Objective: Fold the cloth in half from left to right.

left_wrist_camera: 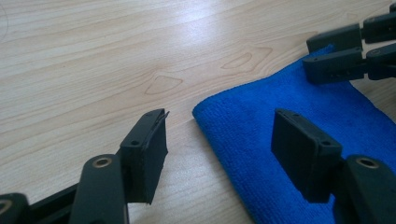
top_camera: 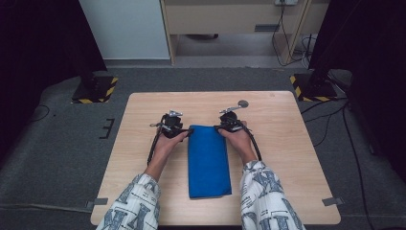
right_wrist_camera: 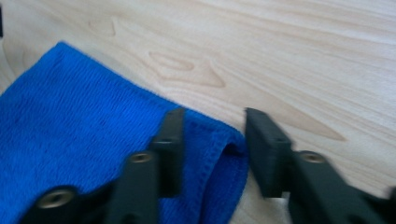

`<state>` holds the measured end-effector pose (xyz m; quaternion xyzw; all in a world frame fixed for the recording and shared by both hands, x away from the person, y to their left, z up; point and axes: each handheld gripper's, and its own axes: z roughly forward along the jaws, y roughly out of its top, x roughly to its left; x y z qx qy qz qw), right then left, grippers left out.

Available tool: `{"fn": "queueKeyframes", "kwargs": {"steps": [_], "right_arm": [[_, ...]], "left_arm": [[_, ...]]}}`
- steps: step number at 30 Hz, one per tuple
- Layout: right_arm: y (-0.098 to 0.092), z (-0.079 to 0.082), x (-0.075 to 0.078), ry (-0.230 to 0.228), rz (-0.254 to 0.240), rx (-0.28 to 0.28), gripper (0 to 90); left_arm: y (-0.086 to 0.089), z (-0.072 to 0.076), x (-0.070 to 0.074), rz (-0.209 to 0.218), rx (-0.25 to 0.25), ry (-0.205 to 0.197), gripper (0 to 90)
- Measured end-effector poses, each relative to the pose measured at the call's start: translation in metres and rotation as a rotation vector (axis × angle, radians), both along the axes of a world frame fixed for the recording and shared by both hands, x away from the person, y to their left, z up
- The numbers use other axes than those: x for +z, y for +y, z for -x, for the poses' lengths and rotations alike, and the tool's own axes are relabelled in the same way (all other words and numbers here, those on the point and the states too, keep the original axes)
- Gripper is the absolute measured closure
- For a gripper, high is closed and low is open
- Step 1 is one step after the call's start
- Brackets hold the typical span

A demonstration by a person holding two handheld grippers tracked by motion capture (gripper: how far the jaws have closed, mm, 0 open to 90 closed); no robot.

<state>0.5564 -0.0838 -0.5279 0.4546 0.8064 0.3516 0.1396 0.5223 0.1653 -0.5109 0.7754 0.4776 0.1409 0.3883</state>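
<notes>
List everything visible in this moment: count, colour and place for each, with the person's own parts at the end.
Cloth: one, blue, folded into a long strip, lying at the middle of the table between the two hands.
Table: one, light wood, centre of the high view.
Floor: grey, around the table.
Stand bases: two, black with yellow-black striped edges, beyond the table's far corners.
Sleeves: two, white with dark print, at the near edge.
Left tongs: one, black, at the cloth's far left corner, pads not pressing it.
Right tongs: one, black, astride the cloth's far right corner, pads not yet pressing it.
</notes>
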Motion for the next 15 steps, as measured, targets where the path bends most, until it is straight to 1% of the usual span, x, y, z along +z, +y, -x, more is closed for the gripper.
{"fn": "queueKeyframes", "kwargs": {"steps": [2,4,5,7,9,10,12,15], "right_arm": [[-0.002,0.000,0.001,0.010,-0.009,0.010,79.1],[-0.003,0.002,0.002,0.008,-0.013,0.016,85.7],[-0.004,0.003,0.002,0.009,-0.010,0.021,86.6],[-0.007,0.005,0.003,0.015,-0.012,0.018,86.7],[-0.009,0.006,0.004,0.013,-0.028,0.014,86.8],[-0.010,0.007,0.004,0.014,-0.037,0.015,86.8],[-0.010,0.009,0.004,0.012,-0.037,0.021,86.8],[-0.010,0.011,0.006,0.009,-0.052,0.029,86.9]], "left_arm": [[-0.001,-0.001,-0.003,-0.008,0.003,0.004,37.4],[-0.003,-0.003,-0.007,0.003,0.007,0.008,39.1],[-0.004,-0.004,-0.009,0.010,0.011,0.007,40.0],[-0.007,-0.006,-0.011,0.007,0.016,0.002,41.9],[-0.011,-0.009,-0.013,0.003,0.011,0.020,42.3],[-0.014,-0.011,-0.013,-0.005,0.003,0.018,42.5],[-0.018,-0.013,-0.013,-0.011,0.000,0.016,43.2],[-0.023,-0.017,-0.016,-0.034,0.003,0.024,44.9]]}}
